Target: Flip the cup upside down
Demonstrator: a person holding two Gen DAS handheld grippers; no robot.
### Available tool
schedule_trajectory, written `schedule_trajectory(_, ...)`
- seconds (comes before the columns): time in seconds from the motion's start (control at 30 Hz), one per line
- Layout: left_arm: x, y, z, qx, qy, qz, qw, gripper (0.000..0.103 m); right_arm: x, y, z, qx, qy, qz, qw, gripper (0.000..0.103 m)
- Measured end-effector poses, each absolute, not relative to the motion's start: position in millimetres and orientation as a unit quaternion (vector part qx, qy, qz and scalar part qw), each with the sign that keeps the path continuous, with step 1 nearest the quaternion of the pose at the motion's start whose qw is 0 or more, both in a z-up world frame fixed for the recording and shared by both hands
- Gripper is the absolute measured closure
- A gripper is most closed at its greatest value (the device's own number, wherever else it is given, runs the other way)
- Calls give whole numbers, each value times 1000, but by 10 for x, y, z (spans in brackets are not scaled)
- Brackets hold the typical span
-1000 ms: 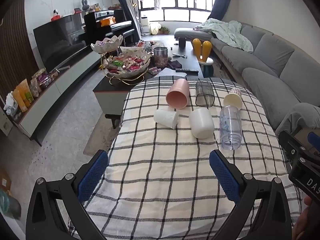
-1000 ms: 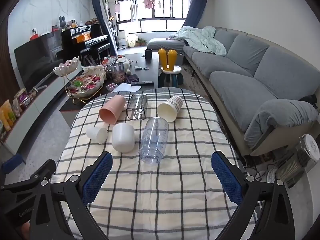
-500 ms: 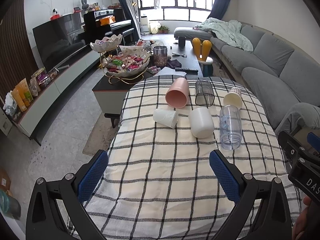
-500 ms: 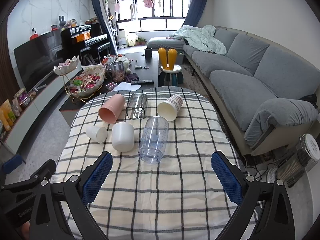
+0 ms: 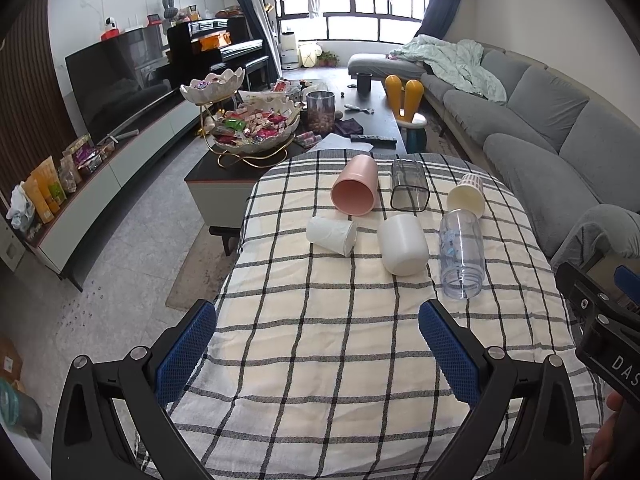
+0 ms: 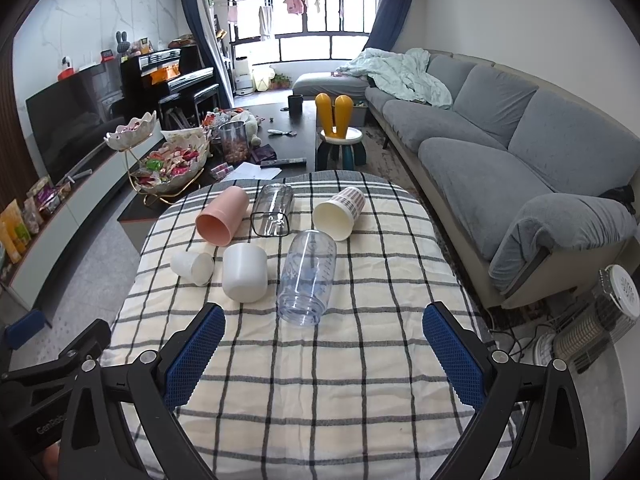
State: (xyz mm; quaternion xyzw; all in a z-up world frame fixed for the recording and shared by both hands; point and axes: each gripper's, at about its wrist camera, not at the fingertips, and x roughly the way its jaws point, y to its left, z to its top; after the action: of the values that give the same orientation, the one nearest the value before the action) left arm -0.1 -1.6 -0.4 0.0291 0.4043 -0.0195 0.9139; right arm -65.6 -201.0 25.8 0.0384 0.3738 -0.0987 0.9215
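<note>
Ahead of the right tool (image 6: 322, 354), near and slightly left of its centre line, the clear cup (image 6: 307, 277) lies on its side on the worktop (image 6: 360, 380), mouth toward the tool. Both tools are released and empty; the left tool (image 5: 318, 346) sits farther off.

At the right edge of my left wrist view, the right gripper (image 5: 608, 320) is cut off, its fingers unseen. In my right wrist view, lower left, the left gripper (image 6: 48, 380) is likewise cropped.
</note>
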Motion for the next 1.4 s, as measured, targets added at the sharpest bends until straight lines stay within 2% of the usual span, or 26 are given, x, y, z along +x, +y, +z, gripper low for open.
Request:
schedule_trajectory(0.63, 4, -10, -32, 29, 406, -18, 913, 0, -619, -2024, 275, 39, 377, -98, 920, 3)
schedule_trajectory(0.9, 32, 21, -111, 30, 406, -5, 913, 0, -657, -1977, 81, 32, 380, -90, 920, 3)
schedule_trajectory(1.4, 319, 264, -209, 3, 423, 96, 901, 0, 342, -1533, 21, -65, 434, 24, 898, 3)
